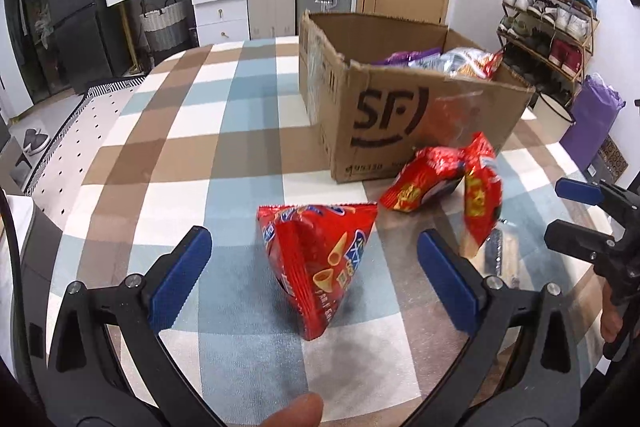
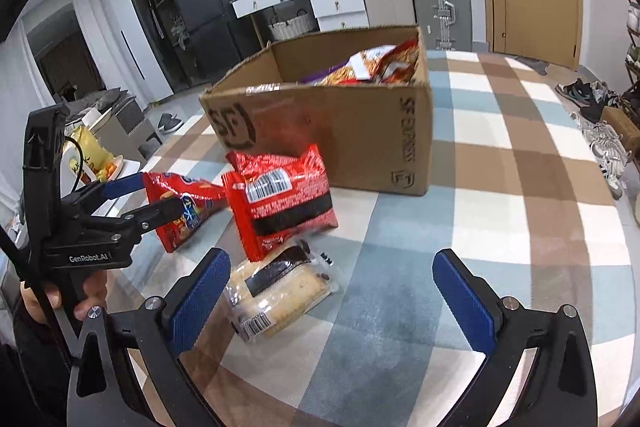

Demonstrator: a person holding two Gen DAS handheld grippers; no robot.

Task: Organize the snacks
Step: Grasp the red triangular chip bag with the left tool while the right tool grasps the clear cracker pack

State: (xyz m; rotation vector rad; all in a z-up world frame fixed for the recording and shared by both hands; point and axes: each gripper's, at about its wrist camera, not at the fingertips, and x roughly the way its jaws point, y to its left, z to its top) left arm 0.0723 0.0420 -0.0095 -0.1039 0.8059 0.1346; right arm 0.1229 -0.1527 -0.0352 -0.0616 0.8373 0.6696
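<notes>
Inside the cardboard box [image 2: 340,123] lie purple and orange snack bags [image 2: 372,67]; before it, red packets [image 2: 280,199]. Left gripper [image 1: 314,267] and right gripper [image 2: 332,291] jaws both apart.

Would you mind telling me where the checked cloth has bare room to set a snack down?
The cloth lies bare left of the SF cardboard box, out to its edge. It is also bare right of the box and the cookie pack, toward the shoes. Crowded: in front of the box, where the cone-snack bag, red bag and cookie pack cluster.
</notes>
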